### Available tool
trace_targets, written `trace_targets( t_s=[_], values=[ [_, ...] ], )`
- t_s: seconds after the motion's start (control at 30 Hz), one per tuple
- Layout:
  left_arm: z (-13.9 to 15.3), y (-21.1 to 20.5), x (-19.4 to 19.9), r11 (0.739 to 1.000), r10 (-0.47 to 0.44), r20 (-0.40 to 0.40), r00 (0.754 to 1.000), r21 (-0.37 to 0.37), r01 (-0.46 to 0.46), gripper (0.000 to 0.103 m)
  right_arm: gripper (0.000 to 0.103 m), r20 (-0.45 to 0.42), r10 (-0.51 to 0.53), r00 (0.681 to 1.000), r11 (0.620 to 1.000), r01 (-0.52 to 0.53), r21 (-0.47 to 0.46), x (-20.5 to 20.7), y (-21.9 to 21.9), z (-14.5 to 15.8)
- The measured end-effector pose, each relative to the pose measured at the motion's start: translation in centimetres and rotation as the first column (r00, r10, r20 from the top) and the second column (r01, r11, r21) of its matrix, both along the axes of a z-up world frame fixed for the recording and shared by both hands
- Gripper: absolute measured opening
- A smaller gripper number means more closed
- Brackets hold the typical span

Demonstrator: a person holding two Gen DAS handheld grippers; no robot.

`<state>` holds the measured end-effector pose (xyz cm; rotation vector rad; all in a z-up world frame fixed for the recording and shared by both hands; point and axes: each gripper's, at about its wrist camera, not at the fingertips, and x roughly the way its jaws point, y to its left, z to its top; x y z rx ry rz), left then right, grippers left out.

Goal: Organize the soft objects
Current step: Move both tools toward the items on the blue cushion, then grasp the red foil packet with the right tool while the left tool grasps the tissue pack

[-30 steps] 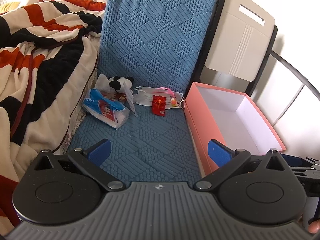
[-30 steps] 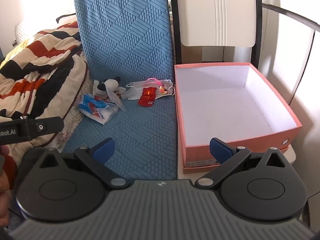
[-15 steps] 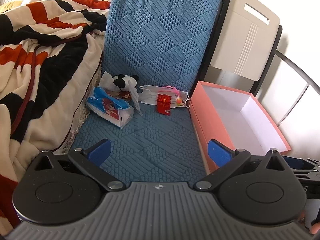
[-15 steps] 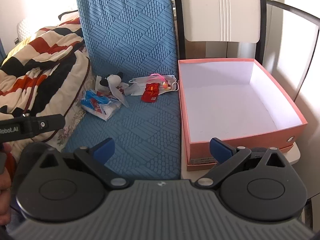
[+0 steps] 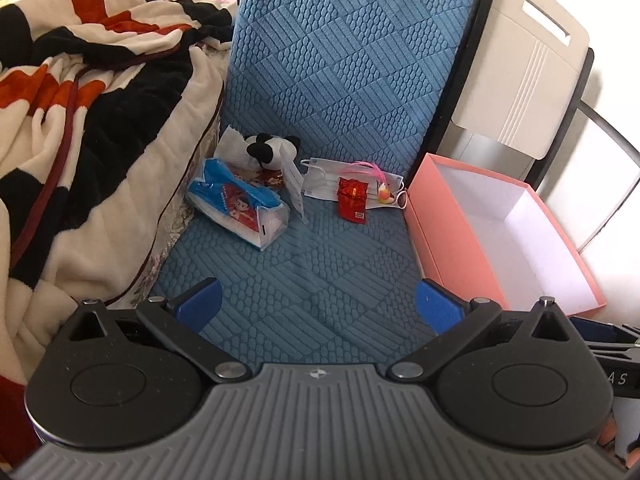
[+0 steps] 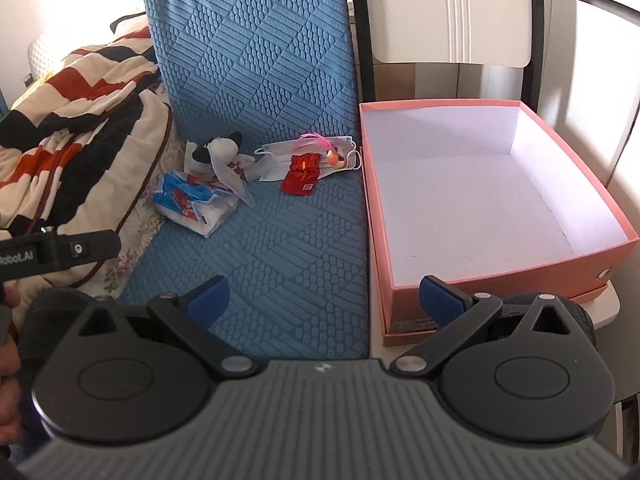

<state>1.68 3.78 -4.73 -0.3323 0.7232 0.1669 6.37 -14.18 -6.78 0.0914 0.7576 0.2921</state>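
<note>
Both tools, left tool and right tool, gape wide, holding nothing.

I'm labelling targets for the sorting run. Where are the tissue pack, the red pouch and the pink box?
tissue pack point(image 5: 238, 205): left wrist view, on its blue printed wrapper.
red pouch point(image 5: 352, 199): left wrist view, middle of its front.
pink box point(image 6: 484, 273): right wrist view, near outer wall.

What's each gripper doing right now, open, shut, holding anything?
Left gripper: open, holding nothing, above the blue cushion.
Right gripper: open, holding nothing, near the pink box.
</note>
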Motion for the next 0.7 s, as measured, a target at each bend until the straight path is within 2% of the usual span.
trace_targets(
  t_s=[0.1, 0.2, 0.33, 0.43, 0.7],
  values=[
    [-0.6, 0.3, 0.7, 1.000, -0.007, 0.001, 1.000, -0.007, 0.007, 0.103, 0.103, -0.010, -0.009, 1.000, 1.000, 0.009, 0.006, 0.5, 0.1, -0.4],
    [-1.4, 0.3, 1.7, 1.000, -0.009, 0.003, 1.000, 0.018, 0.009, 0.103, 0.103, -0.008, 0.000, 1.000, 1.000, 0.000, 0.013, 1.2, 0.3, -0.8],
    [-2.8, 1.1, 3.4, 1.000, 0.001, 0.004, 1.000, -0.005, -0.001, 0.103, 0.103, 0.000, 0.013, 1.000, 1.000, -0.013, 0.006, 2.4, 0.9, -1.4],
    [-3.5, 1.7, 4.5, 1.000, 0.007, 0.000, 1.000, 0.013, -0.007, 0.103, 0.103, 0.017, 0.034, 0.999, 0.999, -0.034, -0.006, 3.4, 1.6, -1.8],
    [-5.8, 3.9, 7.4, 0.998, 0.061, -0.006, 0.998, -0.032, -0.061, 0.103, 0.103, 0.060, 0.088, 0.994, 0.996, -0.087, -0.012, 6.2, 3.1, -2.6]
  ],
)
